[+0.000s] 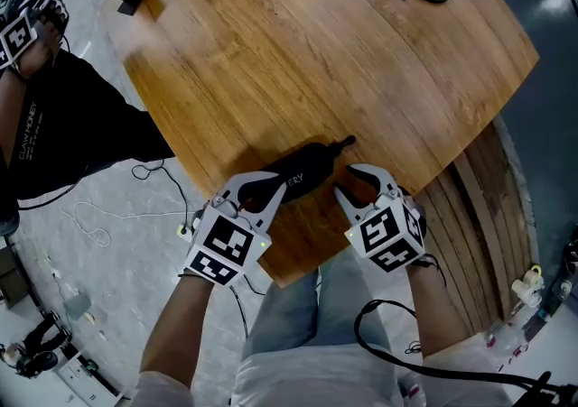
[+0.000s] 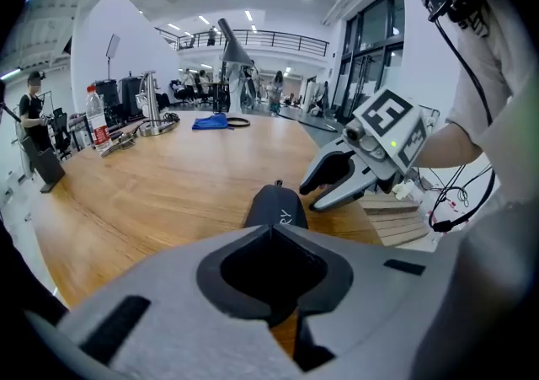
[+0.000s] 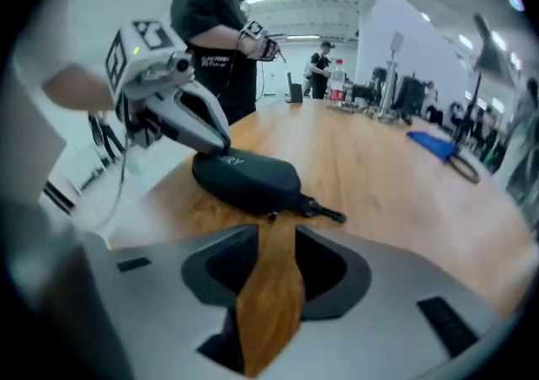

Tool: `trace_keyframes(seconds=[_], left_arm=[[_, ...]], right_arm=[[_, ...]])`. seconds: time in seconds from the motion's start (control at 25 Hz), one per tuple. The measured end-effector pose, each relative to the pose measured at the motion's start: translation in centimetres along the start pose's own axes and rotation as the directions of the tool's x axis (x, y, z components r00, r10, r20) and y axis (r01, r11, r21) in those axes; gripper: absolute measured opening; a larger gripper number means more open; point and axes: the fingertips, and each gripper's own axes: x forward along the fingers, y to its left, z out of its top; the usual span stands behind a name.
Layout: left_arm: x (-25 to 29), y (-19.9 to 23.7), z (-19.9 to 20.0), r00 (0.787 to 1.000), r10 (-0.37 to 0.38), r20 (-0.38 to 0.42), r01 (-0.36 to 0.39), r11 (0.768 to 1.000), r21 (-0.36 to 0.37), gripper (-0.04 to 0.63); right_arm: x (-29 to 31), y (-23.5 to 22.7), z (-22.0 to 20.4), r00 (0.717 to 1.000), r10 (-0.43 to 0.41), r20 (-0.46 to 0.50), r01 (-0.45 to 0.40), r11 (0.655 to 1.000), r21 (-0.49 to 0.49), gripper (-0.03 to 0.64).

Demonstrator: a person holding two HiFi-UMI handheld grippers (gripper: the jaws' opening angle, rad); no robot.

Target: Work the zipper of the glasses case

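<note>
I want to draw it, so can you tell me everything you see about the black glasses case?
The glasses case is black, rounded and smooth, with pale lettering on top. It lies flat and closed near the edge of the wooden table. A short black tab sticks out of one end. The left claw pinches the other end; the right claw is open beside it, not touching.

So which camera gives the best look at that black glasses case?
The right gripper view: the glasses case lies almost whole on the table, its tab sticking out. In the head view the left gripper covers one end. The left gripper view shows only its far end past the jaws.
</note>
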Motion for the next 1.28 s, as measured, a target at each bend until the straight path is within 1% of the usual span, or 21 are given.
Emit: trace_keyframes(seconds=[0.04, 0.08, 0.12, 0.16, 0.2, 0.32, 0.4, 0.44, 0.48, 0.52, 0.56, 0.6, 0.8, 0.88, 0.96, 1.04, 1.12, 1.28], left_arm=[[0.0, 0.0, 0.0, 1.0, -0.001, -0.001, 0.001, 1.0, 0.0, 0.011], [0.0, 0.0, 0.0, 1.0, -0.002, -0.002, 0.002, 1.0, 0.001, 0.011], [0.0, -0.1, 0.0, 1.0, -0.003, -0.003, 0.003, 1.0, 0.001, 0.011], [0.0, -0.1, 0.0, 1.0, -0.003, -0.003, 0.003, 1.0, 0.0, 0.011], [0.0, -0.1, 0.0, 1.0, -0.004, -0.002, 0.004, 1.0, 0.0, 0.011], [0.0, -0.1, 0.1, 1.0, -0.003, -0.001, 0.003, 1.0, 0.002, 0.011], [0.0, -0.1, 0.0, 1.0, -0.002, 0.0, 0.002, 1.0, 0.004, 0.011], [-0.1, 0.0, 0.0, 1.0, 0.0, 0.0, 0.0, 1.0, 0.005, 0.011], [-0.1, 0.0, 0.0, 1.0, 0.001, -0.001, -0.001, 1.0, 0.004, 0.011], [-0.1, 0.0, -0.1, 1.0, 0.002, -0.001, -0.002, 1.0, 0.003, 0.011], [-0.1, -0.1, -0.1, 1.0, 0.003, -0.002, -0.003, 1.0, 0.002, 0.011], [0.0, -0.1, -0.1, 1.0, 0.004, -0.001, -0.004, 1.0, 0.002, 0.011], [0.3, -0.1, 0.1, 1.0, 0.028, 0.008, -0.028, 1.0, 0.009, 0.011], [0.3, -0.2, 0.1, 1.0, 0.029, 0.009, -0.029, 1.0, 0.01, 0.011], [0.4, -0.3, 0.1, 1.0, 0.03, 0.008, -0.03, 0.999, 0.015, 0.011], [0.4, -0.4, -0.1, 1.0, 0.031, 0.003, -0.031, 0.999, 0.011, 0.011], [0.4, -0.5, -0.4, 1.0, 0.028, -0.004, -0.028, 1.0, 0.004, 0.011], [0.2, -0.6, -0.7, 1.0, 0.021, -0.005, -0.021, 1.0, 0.012, 0.011]], right_arm=[[0.3, 0.2, 0.3, 0.999, 0.036, 0.01, -0.036, 0.999, 0.027, 0.118], [0.5, 0.2, 0.6, 1.0, 0.027, 0.009, -0.027, 1.0, 0.003, 0.118], [0.8, 0.1, 0.6, 1.0, -0.011, -0.006, 0.011, 0.998, -0.065, 0.118], [1.1, -0.1, 0.4, 0.999, -0.045, -0.027, 0.041, 0.989, -0.141, 0.118], [1.5, -0.1, 0.2, 0.997, -0.055, -0.046, 0.045, 0.98, -0.195, 0.118], [1.9, 0.1, 0.3, 0.996, -0.011, -0.092, -0.016, 0.959, -0.283, 0.113], [2.2, 0.6, 0.4, 0.989, 0.004, -0.147, -0.057, 0.932, -0.357, 0.11], [2.5, 0.8, 0.5, 0.984, 0.018, -0.177, -0.084, 0.923, -0.374, 0.092], [2.7, 1.0, 0.5, 0.979, 0.037, -0.199, -0.111, 0.92, -0.375, 0.086], [2.8, 1.1, 0.4, 0.976, 0.057, -0.211, -0.133, 0.921, -0.367, 0.064], [2.8, 1.1, 0.3, 0.975, 0.069, -0.213, -0.144, 0.922, -0.36, 0.01], [2.7, 1.0, 0.2, 0.974, 0.075, -0.213, -0.148, 0.924, -0.352, 0.005], [1.9, 0.9, 0.0, 0.973, 0.084, -0.213, -0.145, 0.946, -0.289, -0.002], [1.9, 1.0, -0.2, 0.974, 0.068, -0.217, -0.134, 0.943, -0.304, -0.002], [1.9, 1.1, -0.3, 0.972, 0.058, -0.228, -0.135, 0.931, -0.34, -0.002], [1.9, 1.3, -0.4, 0.972, 0.076, -0.224, -0.151, 0.929, -0.337, -0.002], [1.7, 1.6, -0.4, 0.971, 0.108, -0.212, -0.171, 0.936, -0.307, -0.002], [1.6, 2.3, -0.2, 0.969, 0.141, -0.201, -0.194, 0.942, -0.273, -0.002]])
